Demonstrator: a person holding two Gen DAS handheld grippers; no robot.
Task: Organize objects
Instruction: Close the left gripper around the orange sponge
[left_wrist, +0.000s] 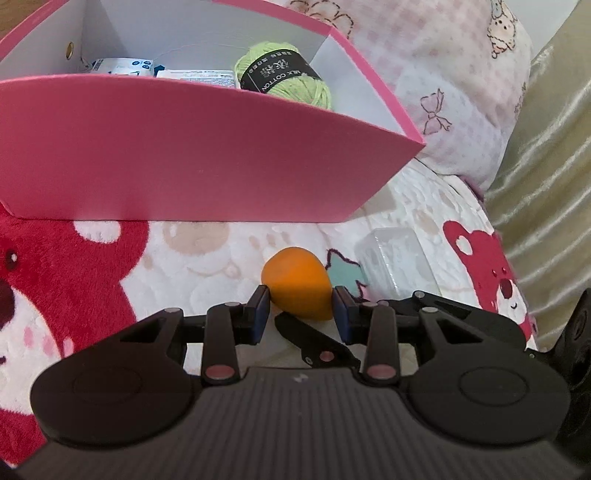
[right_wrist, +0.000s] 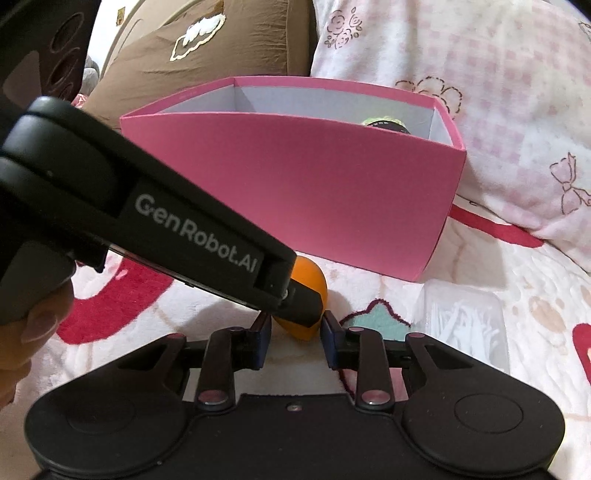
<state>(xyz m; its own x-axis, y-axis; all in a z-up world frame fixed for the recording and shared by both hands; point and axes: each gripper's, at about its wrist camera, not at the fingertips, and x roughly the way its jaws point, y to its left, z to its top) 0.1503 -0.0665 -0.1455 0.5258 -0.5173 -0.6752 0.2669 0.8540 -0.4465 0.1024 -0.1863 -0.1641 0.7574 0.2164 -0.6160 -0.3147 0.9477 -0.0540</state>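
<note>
An orange egg-shaped sponge (left_wrist: 298, 288) lies on the bear-print blanket in front of the pink box (left_wrist: 184, 155). My left gripper (left_wrist: 301, 306) has its jaws on both sides of the sponge, touching it. In the right wrist view the left gripper body (right_wrist: 166, 229) crosses the frame and its finger covers part of the sponge (right_wrist: 310, 284). My right gripper (right_wrist: 295, 336) is open and empty just behind the sponge. The box (right_wrist: 314, 184) holds a green yarn ball (left_wrist: 284, 75) and white packets (left_wrist: 122, 66).
A clear plastic case (left_wrist: 397, 258) with white sticks lies right of the sponge and also shows in the right wrist view (right_wrist: 465, 325). A pink-patterned pillow (left_wrist: 443, 74) sits behind the box, a brown cushion (right_wrist: 207, 48) at back left. A pale curtain (left_wrist: 546, 166) hangs at right.
</note>
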